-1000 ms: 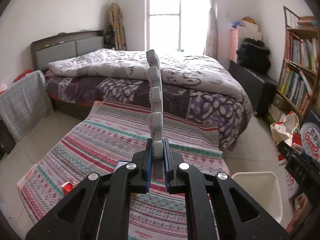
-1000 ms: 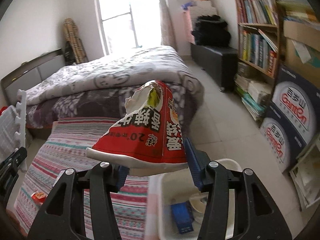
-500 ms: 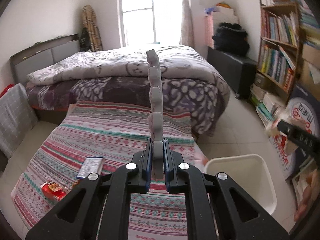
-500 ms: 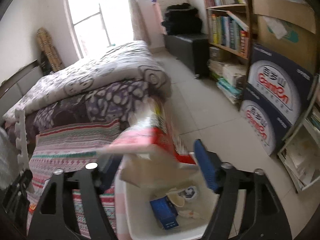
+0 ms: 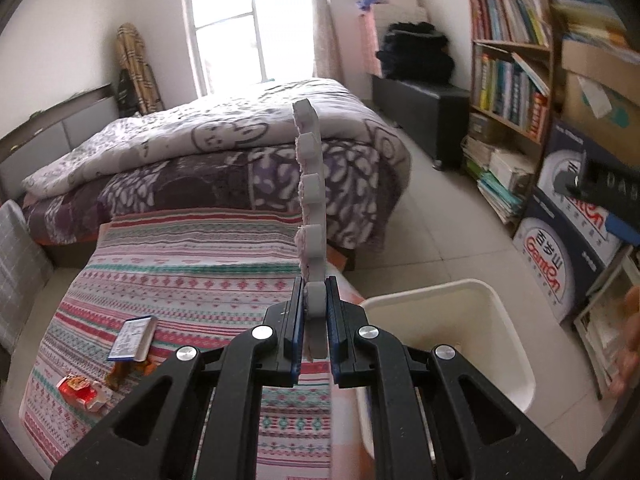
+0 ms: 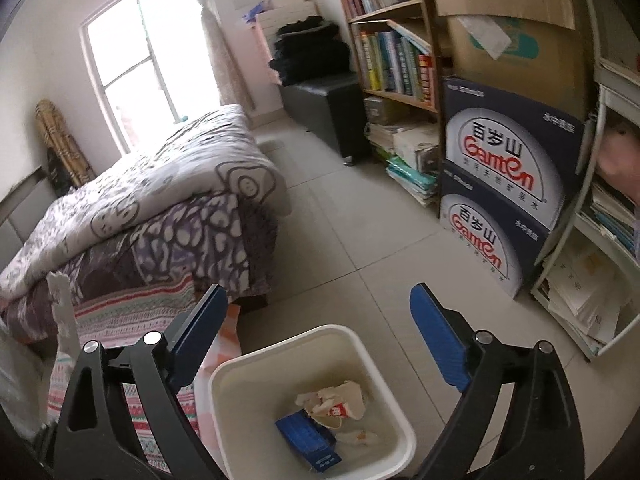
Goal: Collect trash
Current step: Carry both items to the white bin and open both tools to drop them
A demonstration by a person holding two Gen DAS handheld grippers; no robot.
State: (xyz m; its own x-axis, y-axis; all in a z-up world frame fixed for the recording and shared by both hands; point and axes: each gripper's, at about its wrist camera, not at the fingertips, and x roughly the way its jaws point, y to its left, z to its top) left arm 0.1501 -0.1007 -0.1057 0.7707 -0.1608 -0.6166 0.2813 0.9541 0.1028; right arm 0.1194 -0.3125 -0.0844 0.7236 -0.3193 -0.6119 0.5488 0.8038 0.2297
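Note:
My left gripper [image 5: 314, 332] is shut on a white notched foam strip [image 5: 310, 196] that stands upright above the striped table, just left of the white trash bin [image 5: 492, 312]. My right gripper [image 6: 316, 344] is open and empty, above the same bin [image 6: 236, 376]. Inside the bin lie the red-and-white snack bag [image 6: 336, 400], a blue box [image 6: 308, 440] and white scraps. On the table in the left wrist view lie a blue-edged card pack [image 5: 134, 338], a brown wrapper [image 5: 120, 372] and a red crumpled packet [image 5: 80, 390].
The striped cloth table [image 5: 200, 272] stands before a bed [image 5: 208, 160]. Stacked blue water cartons [image 6: 504, 184] and a bookshelf [image 6: 392, 48] line the right wall. A black ottoman [image 6: 332, 108] stands beyond on the tiled floor [image 6: 340, 240].
My right gripper opened over the bin and the red snack bag dropped in. My left gripper swung right toward the bin, still holding the foam strip.

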